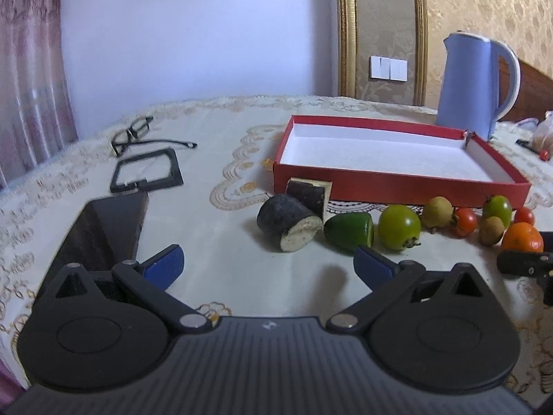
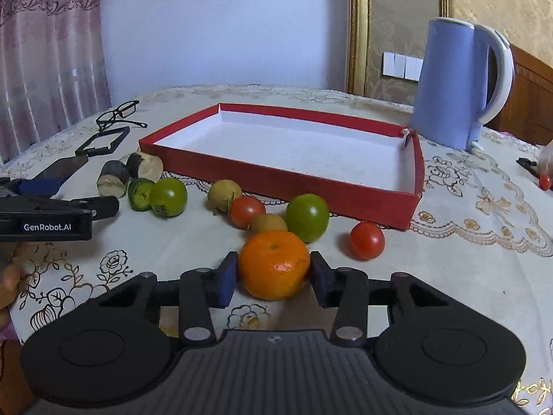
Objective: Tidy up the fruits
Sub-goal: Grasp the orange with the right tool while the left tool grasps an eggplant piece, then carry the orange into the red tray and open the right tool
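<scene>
Our right gripper (image 2: 273,276) sits low over the embroidered cream tablecloth (image 2: 466,259), its blue pads (image 2: 226,283) pressed against both sides of the round orange tangerine (image 2: 274,264), which rests on the cloth. Just beyond it lie a green tomato (image 2: 307,218), two red tomatoes (image 2: 367,240) and small brownish fruits (image 2: 269,223), all near the front wall of the shallow red cardboard tray (image 2: 293,183). Bare cloth lies right of the tangerine. Our left gripper (image 1: 268,266) hovers with jaws spread wide and holding nothing, before the cut dark root pieces (image 1: 288,221).
</scene>
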`<action>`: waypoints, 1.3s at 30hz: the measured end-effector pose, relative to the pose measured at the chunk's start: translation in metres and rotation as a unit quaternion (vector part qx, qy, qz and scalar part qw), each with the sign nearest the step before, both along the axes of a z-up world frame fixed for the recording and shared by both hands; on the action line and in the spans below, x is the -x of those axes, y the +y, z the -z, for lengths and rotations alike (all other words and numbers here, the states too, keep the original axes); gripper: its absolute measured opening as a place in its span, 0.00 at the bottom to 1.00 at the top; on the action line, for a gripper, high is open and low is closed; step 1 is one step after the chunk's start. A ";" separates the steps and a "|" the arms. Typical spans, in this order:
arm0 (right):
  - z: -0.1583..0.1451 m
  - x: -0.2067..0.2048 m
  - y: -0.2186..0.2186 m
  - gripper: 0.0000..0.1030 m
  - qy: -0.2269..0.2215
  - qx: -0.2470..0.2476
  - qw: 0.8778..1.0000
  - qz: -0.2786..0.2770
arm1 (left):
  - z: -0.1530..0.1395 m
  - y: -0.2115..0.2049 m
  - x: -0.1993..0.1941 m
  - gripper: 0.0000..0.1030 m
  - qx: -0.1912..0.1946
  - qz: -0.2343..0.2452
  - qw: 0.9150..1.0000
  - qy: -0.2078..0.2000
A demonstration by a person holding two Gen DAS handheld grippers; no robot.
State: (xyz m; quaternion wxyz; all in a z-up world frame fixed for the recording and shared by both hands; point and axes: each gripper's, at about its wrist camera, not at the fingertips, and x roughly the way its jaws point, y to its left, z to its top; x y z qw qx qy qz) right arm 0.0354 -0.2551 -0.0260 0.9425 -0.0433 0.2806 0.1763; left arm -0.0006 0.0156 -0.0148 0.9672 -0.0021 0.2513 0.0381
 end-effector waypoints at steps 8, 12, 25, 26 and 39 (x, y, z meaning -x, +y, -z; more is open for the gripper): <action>-0.016 0.022 -0.014 0.41 -0.029 -0.026 0.999 -0.020 | -0.003 0.007 0.002 1.00 -0.043 0.019 0.999 0.001; -0.016 0.021 -0.022 0.41 -0.027 -0.050 0.998 -0.019 | -0.008 0.005 -0.010 1.00 -0.078 0.047 0.996 -0.001; -0.011 0.016 -0.028 0.41 -0.015 -0.072 0.997 -0.008 | -0.013 0.015 -0.048 0.47 -0.077 0.159 0.984 0.022; -0.011 0.016 -0.029 0.41 -0.015 -0.072 0.997 -0.008 | -0.013 0.015 -0.048 0.38 -0.065 0.168 0.983 0.026; -0.026 0.006 -0.037 0.41 -0.037 -0.073 0.997 0.005 | -0.035 0.010 -0.022 0.37 -0.065 0.164 0.984 -0.028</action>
